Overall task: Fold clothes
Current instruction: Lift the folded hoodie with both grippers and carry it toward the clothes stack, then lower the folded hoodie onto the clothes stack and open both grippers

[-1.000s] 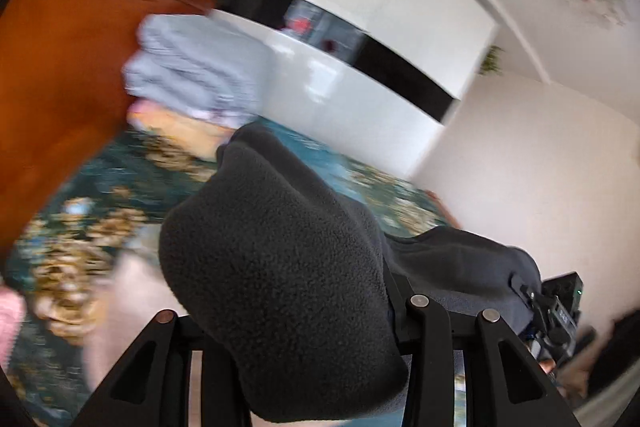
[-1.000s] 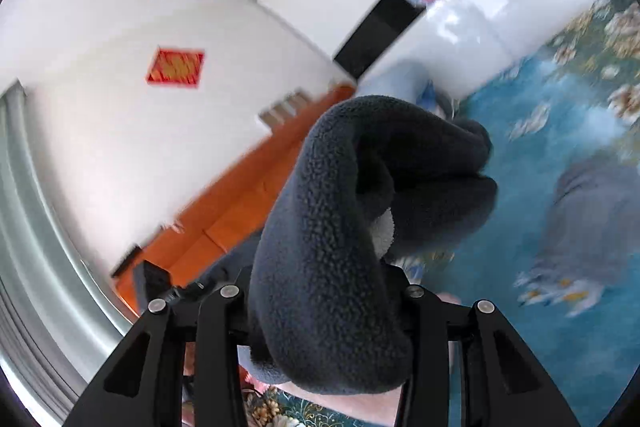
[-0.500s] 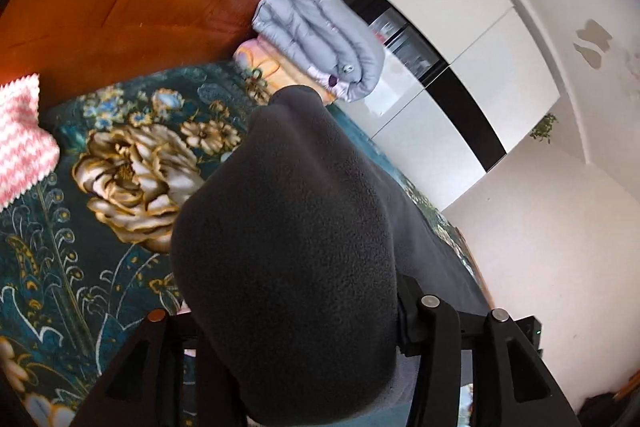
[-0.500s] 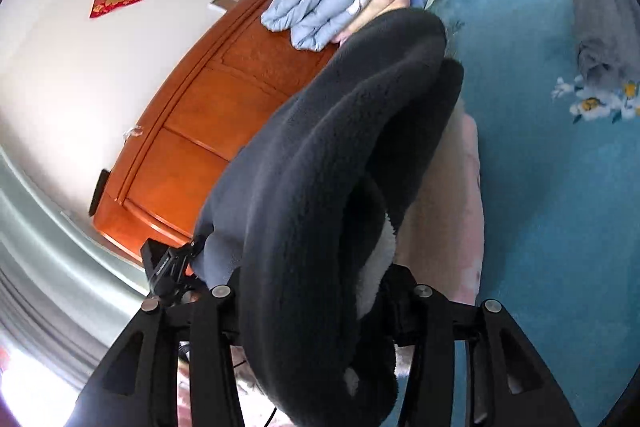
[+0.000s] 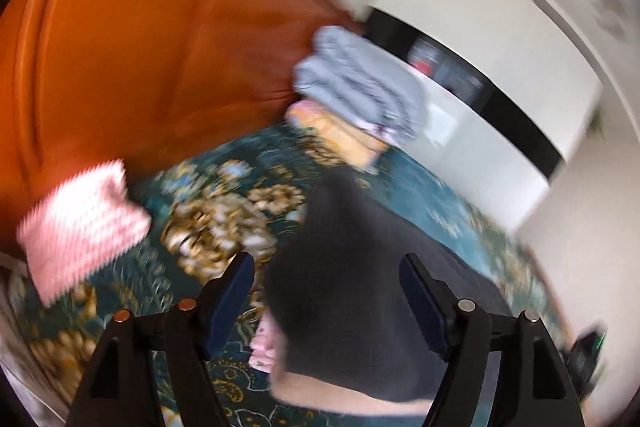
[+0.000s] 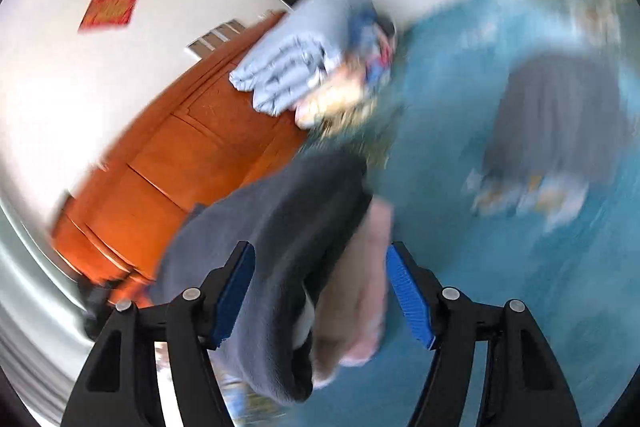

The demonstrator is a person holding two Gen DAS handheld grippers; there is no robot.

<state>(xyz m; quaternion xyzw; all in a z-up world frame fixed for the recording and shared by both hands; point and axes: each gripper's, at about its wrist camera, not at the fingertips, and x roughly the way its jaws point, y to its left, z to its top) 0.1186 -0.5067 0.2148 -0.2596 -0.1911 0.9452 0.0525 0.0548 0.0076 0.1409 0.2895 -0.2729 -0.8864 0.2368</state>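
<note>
Both sets of jaws spread wide: left gripper (image 5: 326, 287), right gripper (image 6: 318, 285). Dark fleece garment (image 5: 360, 291) lying loose between the open fingers, on the floral bedspread (image 5: 224, 211). Risk: snagging on withdrawal, undoing the fold.

Both views are bright with soft daylight and heavily motion-blurred. The glossy white wardrobe doors (image 5: 472, 131) carry pale glare. The orange wooden headboard (image 5: 152, 39) and the folded pale-blue quilt (image 6: 296, 67) smear into streaks. Fisheye bending curves the walls, and black vignette rings the corners. Only the black claw frames stay sharp.
</note>
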